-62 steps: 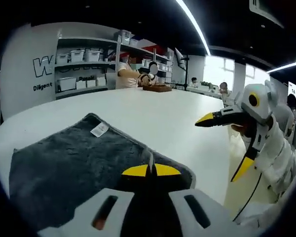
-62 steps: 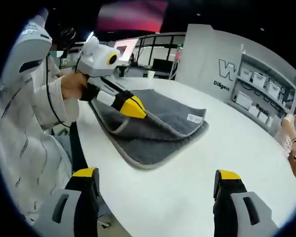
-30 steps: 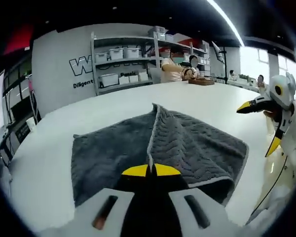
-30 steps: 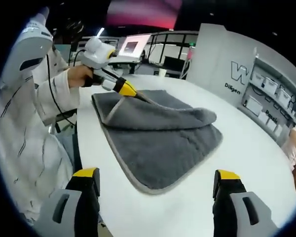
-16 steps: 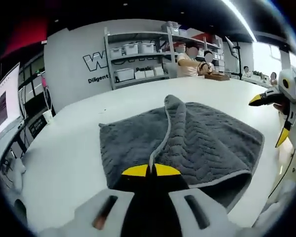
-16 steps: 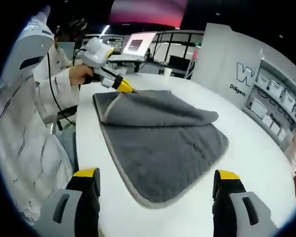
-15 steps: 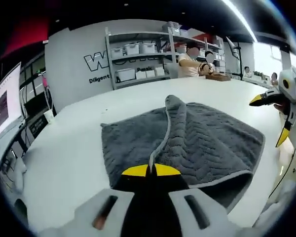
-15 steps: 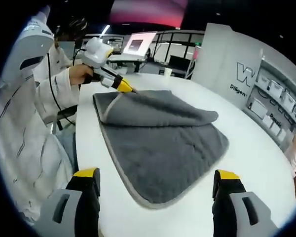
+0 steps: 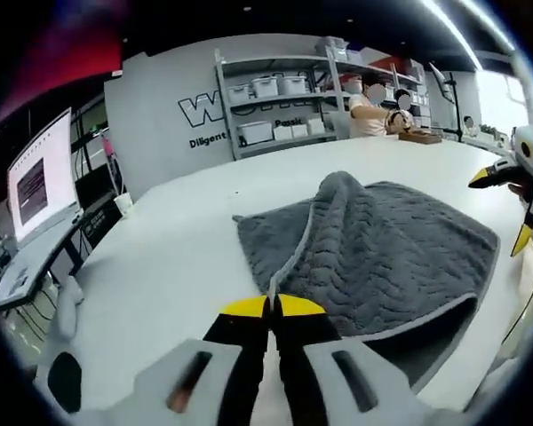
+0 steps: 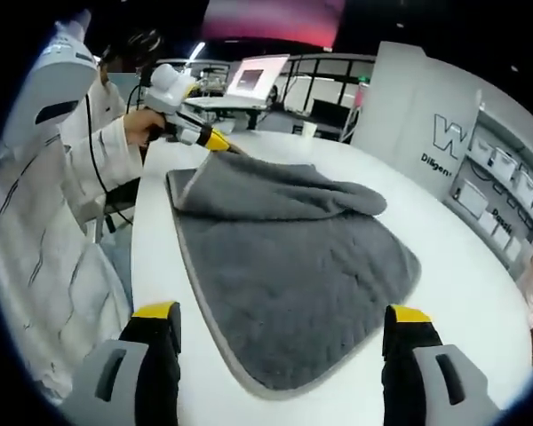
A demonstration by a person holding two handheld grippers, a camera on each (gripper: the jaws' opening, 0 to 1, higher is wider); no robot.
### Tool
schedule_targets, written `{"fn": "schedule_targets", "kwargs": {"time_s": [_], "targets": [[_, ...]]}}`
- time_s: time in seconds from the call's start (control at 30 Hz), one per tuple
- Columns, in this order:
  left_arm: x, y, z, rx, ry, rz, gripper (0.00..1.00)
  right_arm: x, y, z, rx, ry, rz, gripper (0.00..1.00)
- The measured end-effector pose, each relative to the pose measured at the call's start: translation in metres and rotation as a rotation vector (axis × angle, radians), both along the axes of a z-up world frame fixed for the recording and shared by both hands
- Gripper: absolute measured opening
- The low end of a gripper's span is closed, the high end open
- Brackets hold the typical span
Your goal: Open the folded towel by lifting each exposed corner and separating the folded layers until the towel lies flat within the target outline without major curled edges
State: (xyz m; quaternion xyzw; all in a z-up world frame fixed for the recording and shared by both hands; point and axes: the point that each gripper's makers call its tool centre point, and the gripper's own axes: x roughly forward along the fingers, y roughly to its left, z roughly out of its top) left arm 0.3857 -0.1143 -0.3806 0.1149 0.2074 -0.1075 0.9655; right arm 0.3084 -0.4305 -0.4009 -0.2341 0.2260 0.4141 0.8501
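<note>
A grey towel (image 9: 391, 248) lies on the white table (image 9: 160, 257), partly opened, with one layer raised in a ridge (image 9: 338, 191) along the middle. My left gripper (image 9: 271, 306) is shut on the towel's pale-bound edge, which runs up from its yellow tips. In the right gripper view, the left gripper (image 10: 215, 142) holds that towel (image 10: 284, 257) corner low at the far left of the table. My right gripper (image 10: 282, 315) hangs open above the towel's near edge with nothing in it. It enters the left gripper view as the right gripper (image 9: 502, 209), jaws apart, beyond the towel's right side.
Shelves with white bins (image 9: 275, 111) line the back wall, and a person (image 9: 373, 102) works at the table's far end. A monitor (image 9: 40, 186) stands off the table's left. A person's sleeve (image 10: 53, 248) is close on the left of the right gripper view.
My left gripper has drawn the towel's top layer back across the table, away from the right gripper. The fold has rolled over and more of the lower layer lies spread. The right gripper stays open.
</note>
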Motion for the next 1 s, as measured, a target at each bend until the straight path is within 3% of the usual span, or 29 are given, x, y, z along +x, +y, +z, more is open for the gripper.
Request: {"fn": "schedule_targets", "kwargs": {"time_s": [0.37, 1.0], "targets": [[-0.009, 0.046, -0.001, 0.028, -0.002, 0.096, 0.02, 0.004, 0.010, -0.001, -0.010, 0.005, 0.020, 0.93], [-0.023, 0.094, -0.010, 0.035, 0.016, 0.198, 0.02, 0.007, 0.022, -0.004, -0.020, 0.013, 0.039, 0.92]]}}
